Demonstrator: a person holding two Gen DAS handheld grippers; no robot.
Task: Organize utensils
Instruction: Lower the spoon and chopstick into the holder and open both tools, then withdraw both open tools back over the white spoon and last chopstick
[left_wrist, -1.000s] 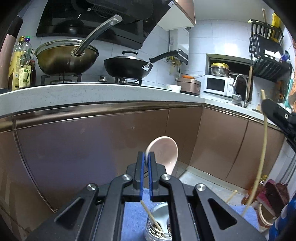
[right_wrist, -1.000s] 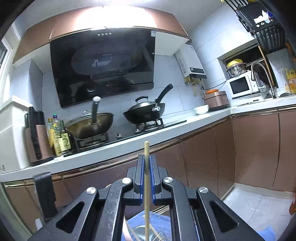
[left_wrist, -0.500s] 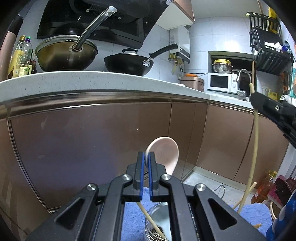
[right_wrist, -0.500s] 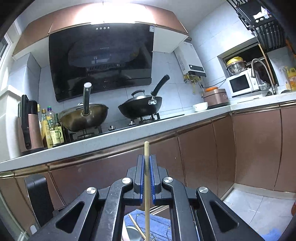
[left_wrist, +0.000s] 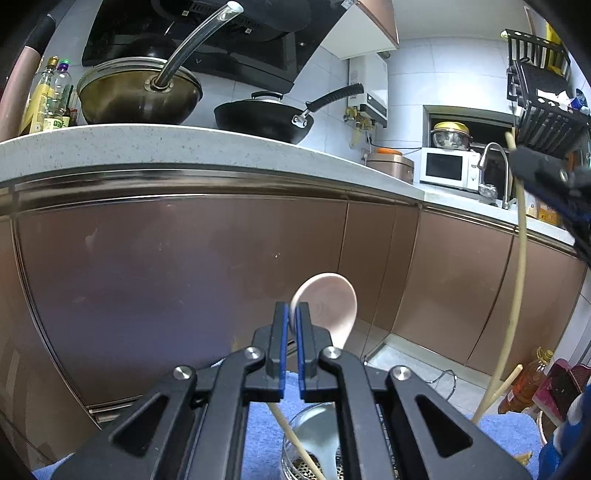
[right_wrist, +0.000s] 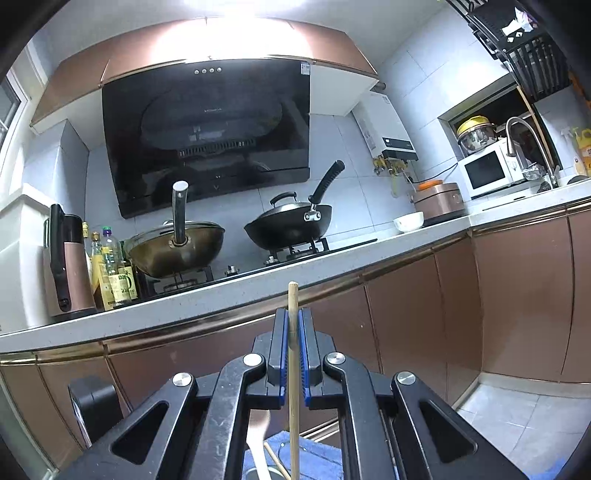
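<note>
My left gripper (left_wrist: 290, 314) is shut on a pink spoon (left_wrist: 328, 302), bowl end up, above a steel utensil holder (left_wrist: 314, 454) on a blue cloth (left_wrist: 258, 424). One wooden chopstick (left_wrist: 291, 439) leans in the holder. My right gripper (right_wrist: 292, 325) is shut on an upright wooden chopstick (right_wrist: 293, 369). In the left wrist view the right gripper (left_wrist: 546, 177) is at the right edge, holding that chopstick (left_wrist: 517, 277); another chopstick (left_wrist: 506, 384) lies below it.
A white kitchen counter (right_wrist: 258, 291) with brown cabinet fronts (left_wrist: 184, 277) stands ahead. Two woks (right_wrist: 288, 221) sit on the stove. Oil bottles (right_wrist: 110, 273) and a thermos (right_wrist: 62, 266) stand at left. A microwave (right_wrist: 487, 173) and faucet (right_wrist: 528, 144) are at right.
The left gripper has dropped lower with the spoon, so the counter sits higher in its view. The right gripper has risen slightly and turned, with its chopstick still held.
</note>
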